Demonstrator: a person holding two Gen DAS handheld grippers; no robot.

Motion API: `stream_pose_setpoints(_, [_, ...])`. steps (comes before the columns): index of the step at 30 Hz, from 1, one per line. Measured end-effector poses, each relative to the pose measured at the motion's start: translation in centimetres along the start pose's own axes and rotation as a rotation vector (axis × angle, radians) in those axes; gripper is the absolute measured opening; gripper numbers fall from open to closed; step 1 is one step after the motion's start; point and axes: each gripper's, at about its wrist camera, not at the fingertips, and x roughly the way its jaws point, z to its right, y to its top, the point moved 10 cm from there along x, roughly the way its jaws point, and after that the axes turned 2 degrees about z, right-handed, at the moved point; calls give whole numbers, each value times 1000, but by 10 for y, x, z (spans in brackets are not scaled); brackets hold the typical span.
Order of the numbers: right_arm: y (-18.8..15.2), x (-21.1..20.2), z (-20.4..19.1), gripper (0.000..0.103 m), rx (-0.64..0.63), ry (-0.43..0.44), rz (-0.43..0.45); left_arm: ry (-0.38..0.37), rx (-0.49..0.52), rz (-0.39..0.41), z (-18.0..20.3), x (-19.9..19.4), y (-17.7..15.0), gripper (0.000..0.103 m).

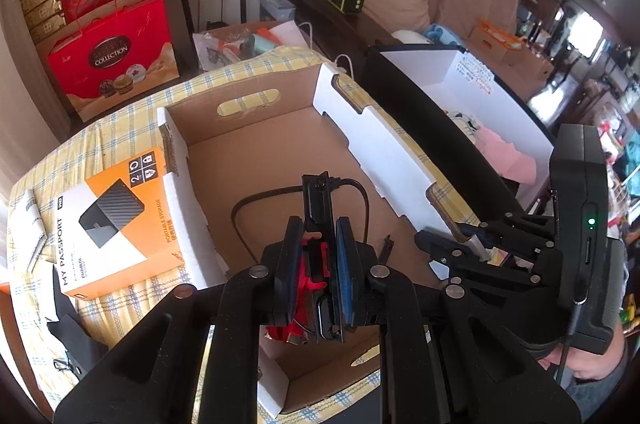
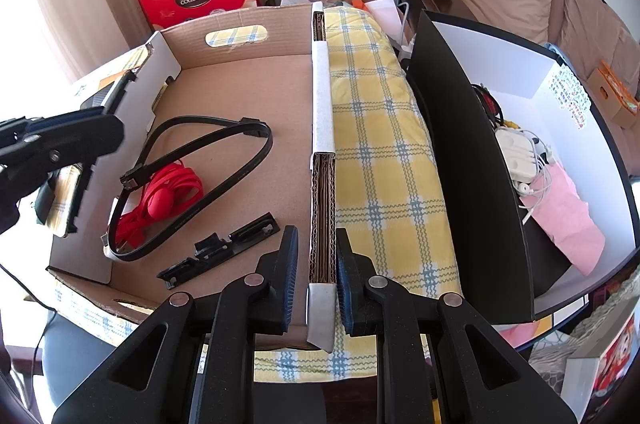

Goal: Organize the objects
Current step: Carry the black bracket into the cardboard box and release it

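My left gripper (image 1: pixel 318 224) is shut on a flat black bracket (image 1: pixel 317 198), which stands upright between the pads above the open cardboard box (image 1: pixel 256 128). On the box floor lie a looped flat black cable (image 2: pixel 192 184), red earphones (image 2: pixel 164 200) and a second black bracket (image 2: pixel 220 248). My right gripper (image 2: pixel 318 236) is shut on the box's right wall (image 2: pixel 323 128), near its front end. The right wrist view shows the left gripper (image 2: pixel 96 128) at the box's left side with the bracket hanging from it.
An orange hard-drive carton (image 1: pixel 112 216) lies left of the box on the yellow checked cloth (image 2: pixel 372 128). A black bin (image 2: pixel 460 144) with white inside stands to the right, holding a pink item (image 2: pixel 560 212) and white chargers. Red gift boxes (image 1: pixel 116 64) stand behind.
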Motion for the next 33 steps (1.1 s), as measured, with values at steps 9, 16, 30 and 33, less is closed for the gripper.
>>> stream_pose_setpoints(9, [-1,-5,3,17,9,10,7,-59,57,-46,30,25,-5,15])
stream_pose_setpoints(16, [-2,-6,6,17,15,19,9,-130,124,-92,53,39,-15,15])
stream_pose_setpoints(30, [-1,-7,9,17,18,22,10,-170,83,-58,48,24,-9,58])
stream_pose_setpoints(33, [-1,-7,9,17,20,24,9,-162,75,-31,42,11,-5,62])
